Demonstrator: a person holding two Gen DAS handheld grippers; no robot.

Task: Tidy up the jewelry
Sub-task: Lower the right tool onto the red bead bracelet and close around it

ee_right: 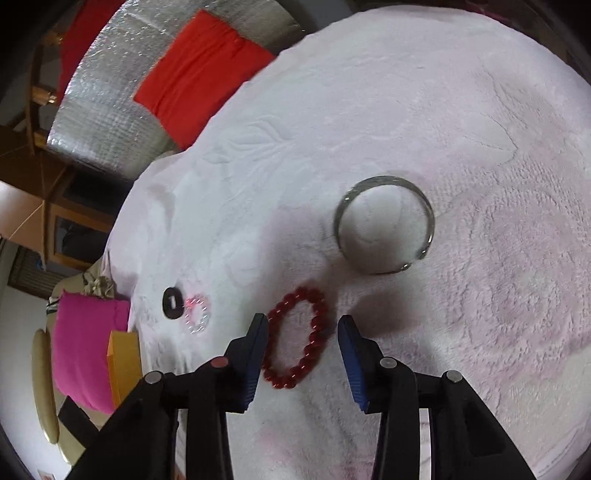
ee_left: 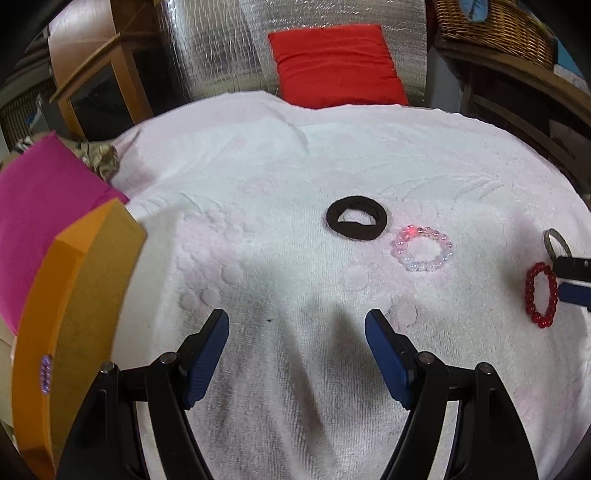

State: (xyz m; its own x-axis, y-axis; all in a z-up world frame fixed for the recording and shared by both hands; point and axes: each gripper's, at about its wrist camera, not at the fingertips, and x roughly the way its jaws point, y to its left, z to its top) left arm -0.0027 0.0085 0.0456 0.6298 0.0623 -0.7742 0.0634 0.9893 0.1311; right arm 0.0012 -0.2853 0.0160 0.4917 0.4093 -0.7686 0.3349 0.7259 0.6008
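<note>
A red bead bracelet (ee_right: 300, 293) lies flat on the white towel (ee_right: 480, 147), between the fingers of my right gripper (ee_right: 303, 321). Its left side is at the left pad and a gap remains at the right pad, so the gripper is open. A silver bangle (ee_right: 428, 218) lies just beyond it. My left gripper (ee_left: 297, 321) is open over bare towel with nothing between its fingers. Ahead of it lie a black hair tie (ee_left: 356, 218) and a pink-and-white bead bracelet (ee_left: 423, 249). The red bracelet (ee_left: 541, 295) and my right gripper (ee_left: 557, 278) show at the right edge.
An orange box (ee_left: 74, 295) stands at the towel's left edge with purple beads (ee_left: 46, 373) inside. A magenta cloth (ee_left: 48, 206) lies behind it. A red cushion (ee_left: 332, 66) sits beyond the far edge, and a wicker basket (ee_left: 498, 26) at the back right.
</note>
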